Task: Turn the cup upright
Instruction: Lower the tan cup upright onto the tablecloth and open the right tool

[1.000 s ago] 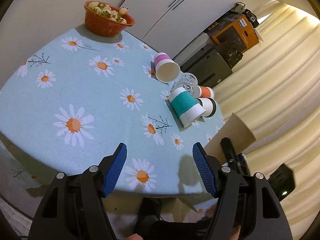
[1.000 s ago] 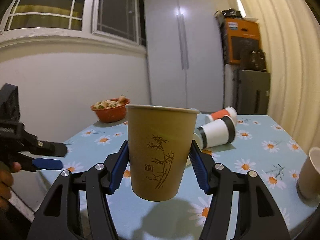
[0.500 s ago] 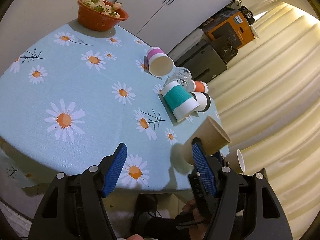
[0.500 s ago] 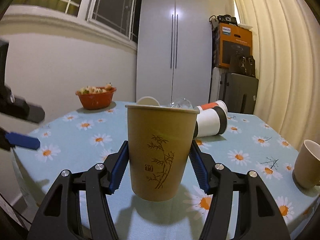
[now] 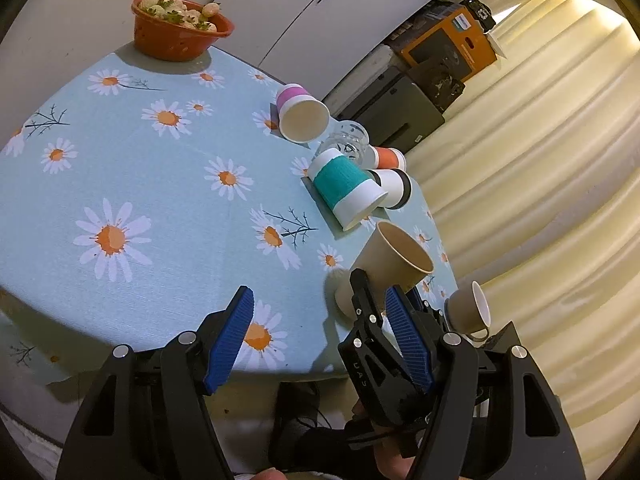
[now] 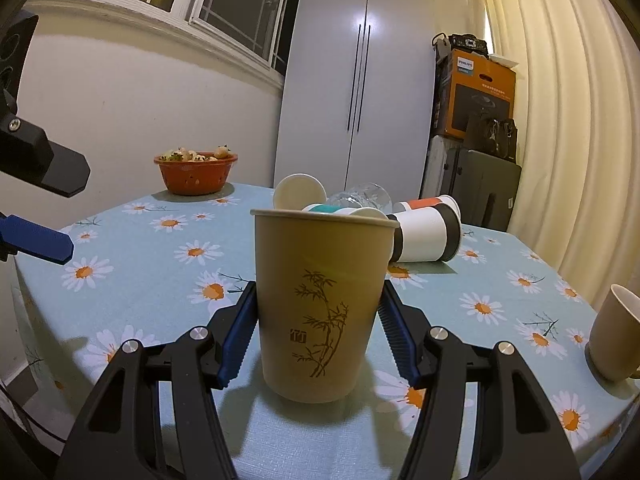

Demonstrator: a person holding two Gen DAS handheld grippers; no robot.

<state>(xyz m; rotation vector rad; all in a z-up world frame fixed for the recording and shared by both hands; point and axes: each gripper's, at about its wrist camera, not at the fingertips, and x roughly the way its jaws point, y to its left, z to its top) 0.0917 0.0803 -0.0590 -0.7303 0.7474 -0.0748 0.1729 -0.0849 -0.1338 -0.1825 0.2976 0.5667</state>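
A tan paper cup with a bamboo print [image 6: 320, 304] stands upright between the fingers of my right gripper [image 6: 318, 328], which is shut on it; its base is at or just above the daisy tablecloth [image 6: 160, 280]. The same cup shows in the left wrist view [image 5: 386, 266], near the table's front right edge. My left gripper [image 5: 320, 332] is open and empty, hovering over the table's front edge, left of the cup.
Lying on their sides at mid-table are a teal-banded cup [image 5: 346, 188], a pink-banded cup [image 5: 300, 112], a black-banded cup [image 6: 426, 232], an orange-banded cup [image 5: 386, 156] and a clear glass [image 5: 348, 140]. An orange bowl [image 5: 180, 38] stands far left. A tan mug [image 6: 614, 340] stands right.
My right gripper has carried the bamboo cup forward over the table and lowered it toward the cloth. My left gripper has stayed open near the front edge.
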